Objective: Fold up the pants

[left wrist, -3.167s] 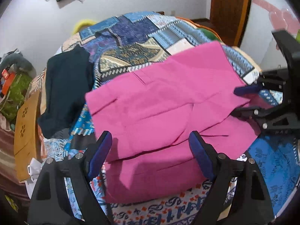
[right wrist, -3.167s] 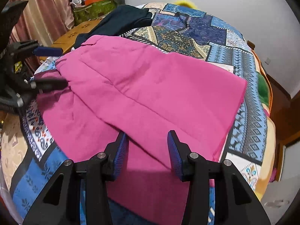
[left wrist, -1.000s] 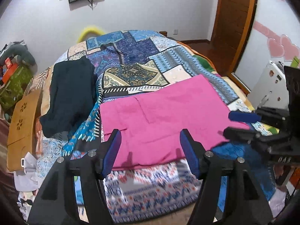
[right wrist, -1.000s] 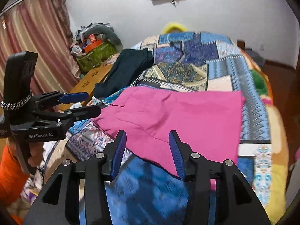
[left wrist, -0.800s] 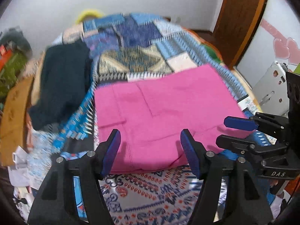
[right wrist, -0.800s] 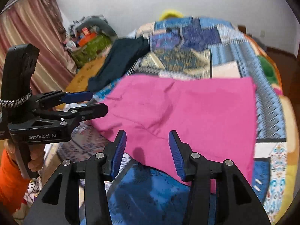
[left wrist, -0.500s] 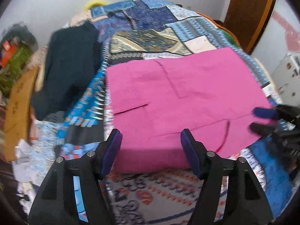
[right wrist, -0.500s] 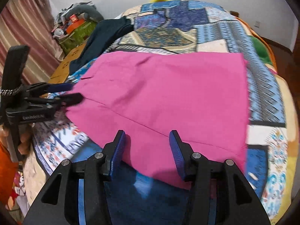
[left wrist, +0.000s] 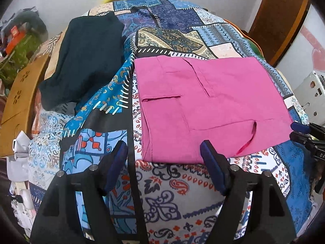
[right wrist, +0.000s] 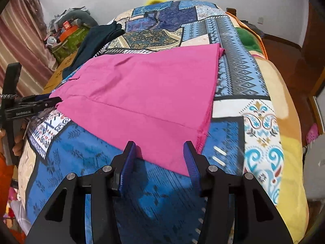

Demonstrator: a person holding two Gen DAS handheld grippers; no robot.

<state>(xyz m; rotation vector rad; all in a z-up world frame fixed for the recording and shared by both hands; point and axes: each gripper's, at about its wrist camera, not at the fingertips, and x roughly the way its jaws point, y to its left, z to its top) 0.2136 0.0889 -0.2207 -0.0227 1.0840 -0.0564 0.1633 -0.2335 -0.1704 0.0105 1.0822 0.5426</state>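
We see pink pants [left wrist: 207, 105] folded flat on the patchwork bed [left wrist: 166, 193], layers hidden; left claw [left wrist: 163, 152] just widening, right claw [right wrist: 160, 152] released, both empty.

Patchwork quilt [left wrist: 174, 191] covering the bed, dark garment [left wrist: 85, 61] lying on it, wooden board [left wrist: 22, 93] leaning beside, striped curtain [right wrist: 22, 40] hanging, door [left wrist: 282, 18] standing behind.

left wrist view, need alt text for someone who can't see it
Folded pink pants lie flat on a patchwork bedspread, with the open left gripper poised over their near edge. A dark garment lies on the bed to the left, and the right gripper shows at the pants' right edge.
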